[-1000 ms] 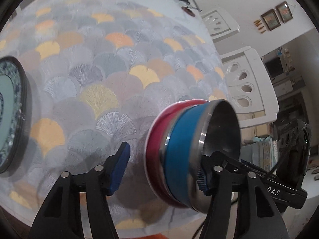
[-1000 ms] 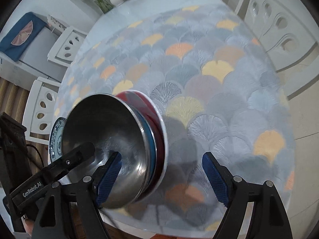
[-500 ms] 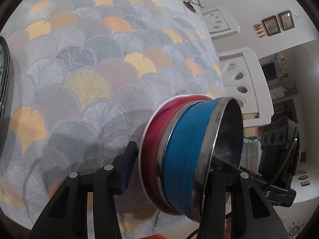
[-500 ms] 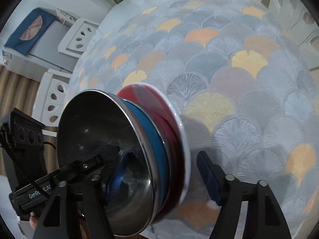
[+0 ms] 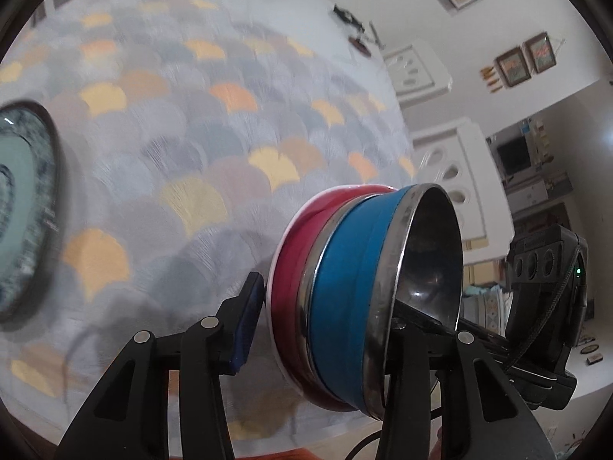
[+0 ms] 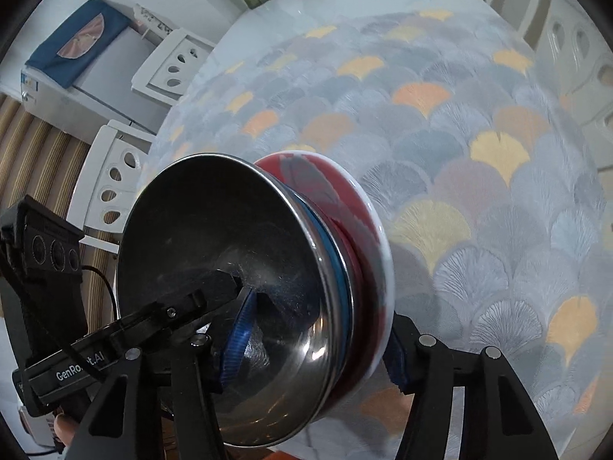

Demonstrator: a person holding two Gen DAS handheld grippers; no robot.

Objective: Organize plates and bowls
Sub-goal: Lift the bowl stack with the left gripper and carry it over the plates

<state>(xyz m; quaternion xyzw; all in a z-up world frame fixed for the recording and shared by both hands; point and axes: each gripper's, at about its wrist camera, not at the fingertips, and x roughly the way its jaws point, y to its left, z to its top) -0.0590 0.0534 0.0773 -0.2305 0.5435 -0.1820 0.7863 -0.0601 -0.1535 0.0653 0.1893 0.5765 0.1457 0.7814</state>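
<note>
Both tools have just been closing on the nested bowls (image 5: 367, 299): left tool (image 5: 322, 329) and right tool (image 6: 318, 349) clamp them, tilted above the table (image 5: 191, 145); next, likely carry them toward the plate (image 5: 27, 211).

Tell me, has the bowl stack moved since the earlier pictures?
Yes. In the right wrist view, the bowl stack has shifted rightward against the gripper's own fingers, and now it touches the right pad.
</note>
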